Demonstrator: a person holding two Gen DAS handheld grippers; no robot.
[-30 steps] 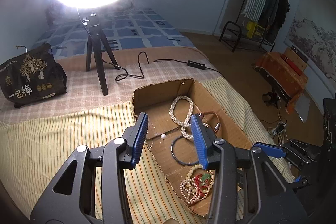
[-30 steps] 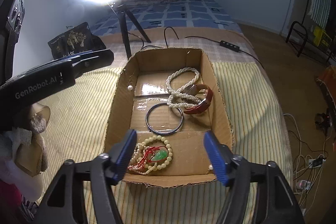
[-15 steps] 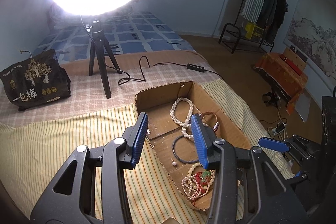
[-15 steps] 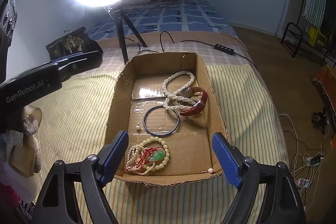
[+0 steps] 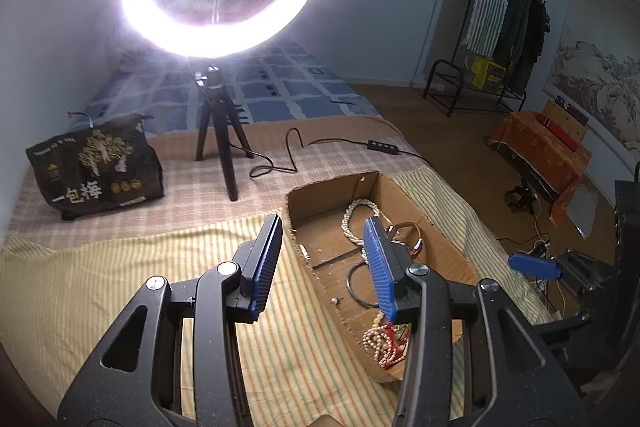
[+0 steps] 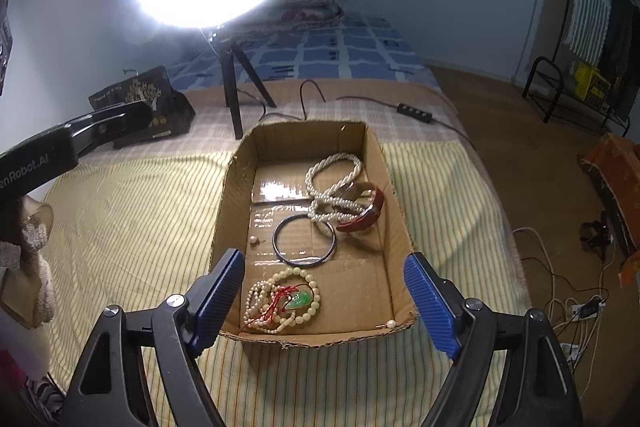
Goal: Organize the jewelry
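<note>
Both claws agape, empty; cardboard box [image 6: 394,203] holds pearl necklace [image 6: 334,183], bangle [image 6: 304,241].

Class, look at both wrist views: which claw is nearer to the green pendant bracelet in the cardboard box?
Right. The right claw hangs open just above the green pendant bracelet, its fingers either side. The left claw is beside the cardboard box, over the striped cloth.

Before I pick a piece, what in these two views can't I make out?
- Left wrist view: the right finger covers part of the pearl necklace and dark bangle.
- Right wrist view: the bead bracelets are tangled; how many strands is unclear.
- Right wrist view: the tiny pearl pieces are too small to identify.
</note>
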